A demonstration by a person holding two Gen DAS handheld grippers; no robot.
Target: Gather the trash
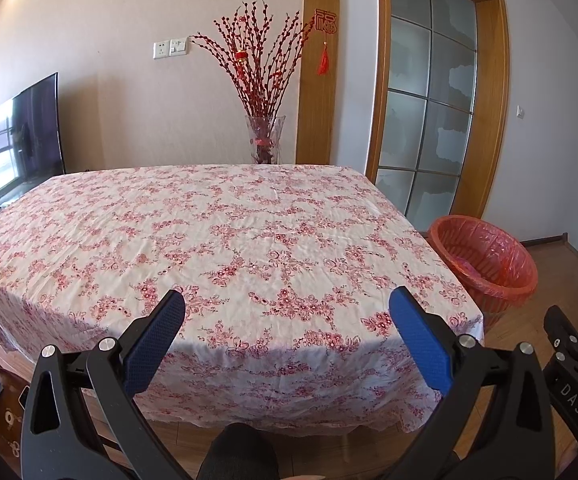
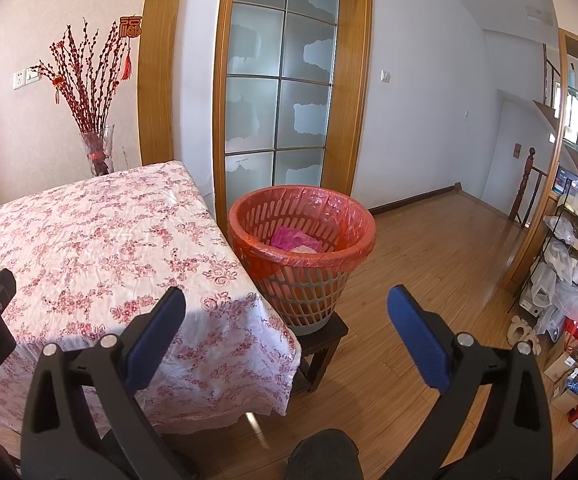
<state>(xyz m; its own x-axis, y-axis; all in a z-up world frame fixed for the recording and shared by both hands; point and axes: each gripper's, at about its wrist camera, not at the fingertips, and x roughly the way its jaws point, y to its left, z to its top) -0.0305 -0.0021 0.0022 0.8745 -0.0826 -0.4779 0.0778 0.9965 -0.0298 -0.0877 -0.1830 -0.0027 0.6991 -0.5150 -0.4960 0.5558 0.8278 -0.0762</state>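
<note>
Here the left gripper (image 1: 287,312) and right gripper (image 2: 287,312) both hang spread wide, holding nothing. The trash basket (image 2: 301,254), lined in red plastic, stands at frame centre on a stool (image 2: 321,346), just beside the floral tablecloth (image 2: 89,248).

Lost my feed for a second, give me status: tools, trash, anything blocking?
Left tool open, empty. Right tool open, empty. No trash visible on tablecloth; pink wad in lined trash basket on stool beside table. Nothing blocking.
</note>
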